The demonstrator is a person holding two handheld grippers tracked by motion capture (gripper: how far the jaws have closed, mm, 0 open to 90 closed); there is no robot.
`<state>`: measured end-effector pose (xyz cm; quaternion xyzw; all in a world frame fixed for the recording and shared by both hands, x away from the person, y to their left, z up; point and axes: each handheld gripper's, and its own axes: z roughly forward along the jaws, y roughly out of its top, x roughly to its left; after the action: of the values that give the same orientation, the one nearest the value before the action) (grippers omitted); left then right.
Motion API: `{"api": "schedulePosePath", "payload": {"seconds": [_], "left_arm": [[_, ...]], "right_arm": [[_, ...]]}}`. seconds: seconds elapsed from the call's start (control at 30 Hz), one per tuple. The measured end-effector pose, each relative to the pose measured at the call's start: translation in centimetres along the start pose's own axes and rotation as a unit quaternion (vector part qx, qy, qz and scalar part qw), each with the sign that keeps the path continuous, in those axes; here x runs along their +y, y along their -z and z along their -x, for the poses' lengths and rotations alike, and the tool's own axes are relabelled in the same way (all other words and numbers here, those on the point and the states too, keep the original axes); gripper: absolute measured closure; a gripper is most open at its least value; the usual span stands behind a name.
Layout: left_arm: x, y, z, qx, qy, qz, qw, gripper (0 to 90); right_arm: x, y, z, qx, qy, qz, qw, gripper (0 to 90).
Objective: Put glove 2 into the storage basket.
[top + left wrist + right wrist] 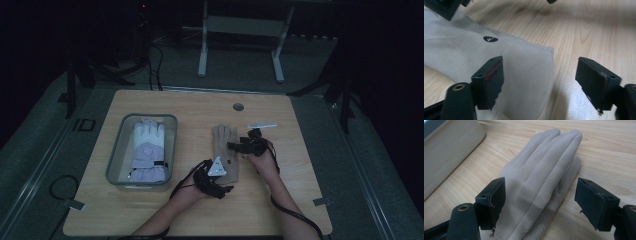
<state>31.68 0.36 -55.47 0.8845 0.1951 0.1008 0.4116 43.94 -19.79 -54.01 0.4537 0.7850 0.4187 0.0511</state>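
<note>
Apparently the tan glove (pixel 461 55) bears a dark oval mark (pixel 490 39), seen from the left hand-held gripper (pixel 541 82).

My left tongs (pixel 540 82) stand open, nothing pinched btwn the jaws. Left jaw sits over the beige glove's (pixel 456 55) cuff corner; right jaw over bare wood tabletop (pixel 584 30). Small black oval logo (pixel 490 39) on glove, further up. Other tongs' (pixel 442 7) dark part at top-left corner.

A beige suede glove (pixel 226 152) lies flat on the table (pixel 280 200), fingers together pointing away, cuff toward the person.
</note>
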Motion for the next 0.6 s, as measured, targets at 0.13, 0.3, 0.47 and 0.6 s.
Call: {"api": "schedulePosePath", "payload": {"seconds": [0.13,0.3,0.47,0.6], "left_arm": [[-0.1,-0.4,-0.7,-0.007,-0.004,-0.019,0.9998,30.3],[-0.1,-0.6,-1.1,-0.011,-0.01,-0.025,0.9996,35.2],[-0.1,-0.7,-1.1,-0.007,-0.023,-0.033,0.9991,38.1],[-0.1,-0.8,-1.0,-0.003,-0.025,-0.034,0.9991,38.9]], "right_arm": [[-0.1,-1.2,0.5,-0.005,-0.015,-0.013,0.9998,27.4],[-0.6,-1.6,0.7,0.008,-0.007,-0.014,0.9999,36.3],[-0.7,-1.8,0.2,0.023,0.013,-0.024,0.9994,53.6],[-0.9,-1.8,-0.5,0.031,0.029,-0.021,0.9989,64.0]]}}
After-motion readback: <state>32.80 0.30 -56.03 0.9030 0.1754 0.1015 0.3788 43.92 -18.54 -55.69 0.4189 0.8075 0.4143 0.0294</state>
